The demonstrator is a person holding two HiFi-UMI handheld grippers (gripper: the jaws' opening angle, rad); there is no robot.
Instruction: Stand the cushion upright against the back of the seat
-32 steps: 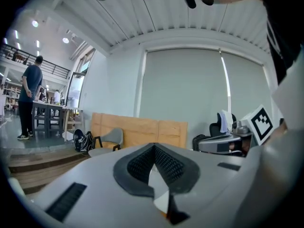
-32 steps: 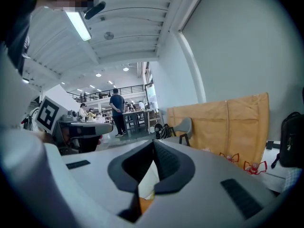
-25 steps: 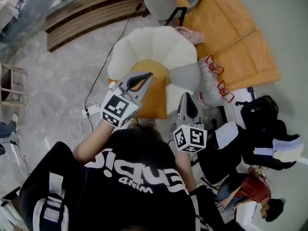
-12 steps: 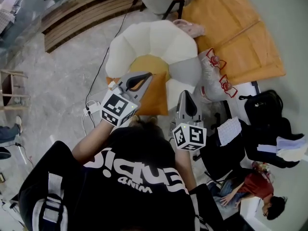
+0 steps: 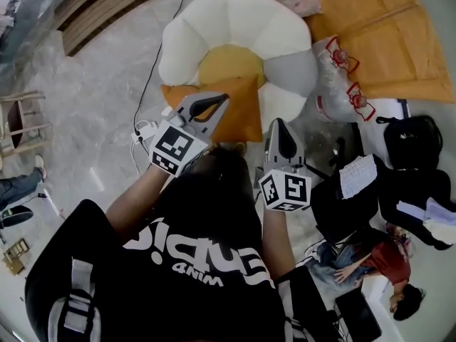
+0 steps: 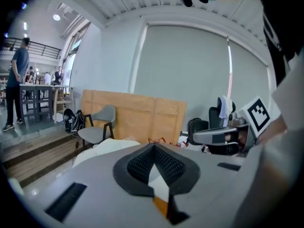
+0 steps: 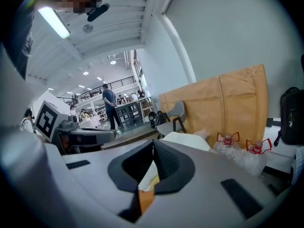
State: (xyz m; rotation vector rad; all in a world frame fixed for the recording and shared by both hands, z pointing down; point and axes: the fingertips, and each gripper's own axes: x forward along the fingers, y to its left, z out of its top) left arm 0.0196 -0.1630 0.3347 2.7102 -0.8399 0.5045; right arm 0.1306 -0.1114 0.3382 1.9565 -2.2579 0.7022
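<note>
An orange cushion [image 5: 239, 120] lies flat at the front of a cream floor seat [image 5: 235, 20] that has a petal-shaped back and a yellow seat pad [image 5: 228, 63]. My left gripper [image 5: 222, 97] is shut and empty, its tip over the cushion's near left part. The right gripper [image 5: 279, 122] is also shut and empty, hovering just right of the cushion's near right corner. In the left gripper view the shut gripper [image 6: 153, 148] points over the cream seat [image 6: 102, 148]. The shut gripper [image 7: 153, 144] in the right gripper view shows a sliver of orange below its closed jaws.
A clear bag of bottles [image 5: 342, 91] and cardboard sheets [image 5: 363, 27] lie right of the seat. Black bags [image 5: 413, 148] and a seated person [image 5: 370, 262] are at the right. A power strip with cable [image 5: 142, 130] lies left. Wooden steps [image 5: 107, 6] run behind.
Both grippers have sunk toward the cushion, staying shut. The seat and cushion now sit higher and larger in the head view.
</note>
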